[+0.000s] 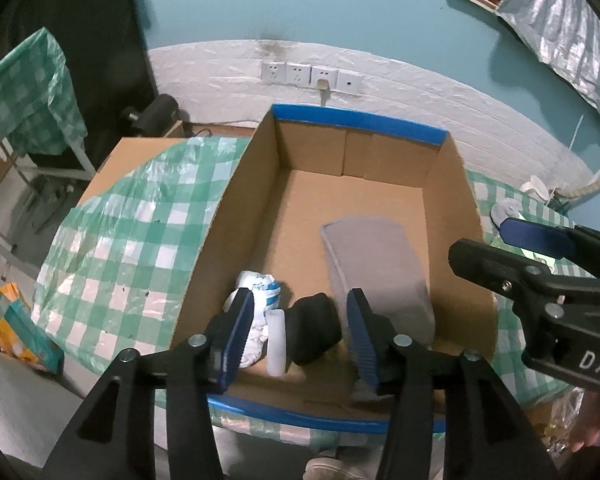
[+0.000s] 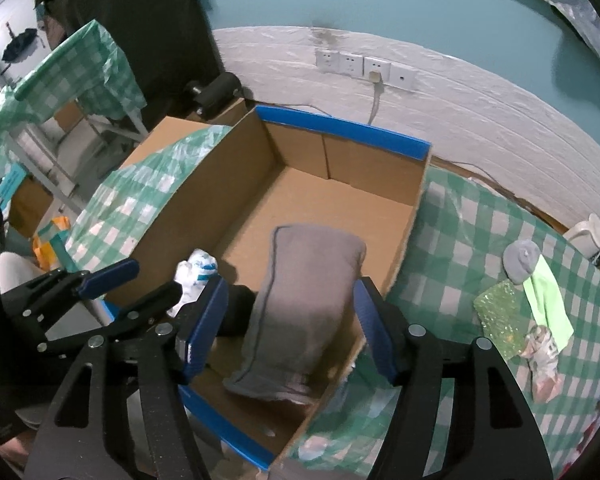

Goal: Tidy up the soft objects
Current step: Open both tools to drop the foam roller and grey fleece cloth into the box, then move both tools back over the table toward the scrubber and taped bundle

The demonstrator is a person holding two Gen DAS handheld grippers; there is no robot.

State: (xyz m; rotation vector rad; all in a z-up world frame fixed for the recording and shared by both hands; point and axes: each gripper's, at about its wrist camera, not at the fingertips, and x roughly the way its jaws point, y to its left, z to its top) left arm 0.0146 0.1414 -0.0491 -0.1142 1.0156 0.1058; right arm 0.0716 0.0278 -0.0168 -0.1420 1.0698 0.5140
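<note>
Over the box (image 1: 236, 184) your left gripper (image 1: 300, 336) and right gripper (image 2: 288, 332) gape empty (nothing pinched), towel (image 2: 304, 312) and socks (image 1: 260, 292) lying inside, sorted.

We see the grey towel's (image 2: 300, 312) near end blurred, the black bundle (image 2: 236, 312) half hidden behind it at nine o'clock.
</note>
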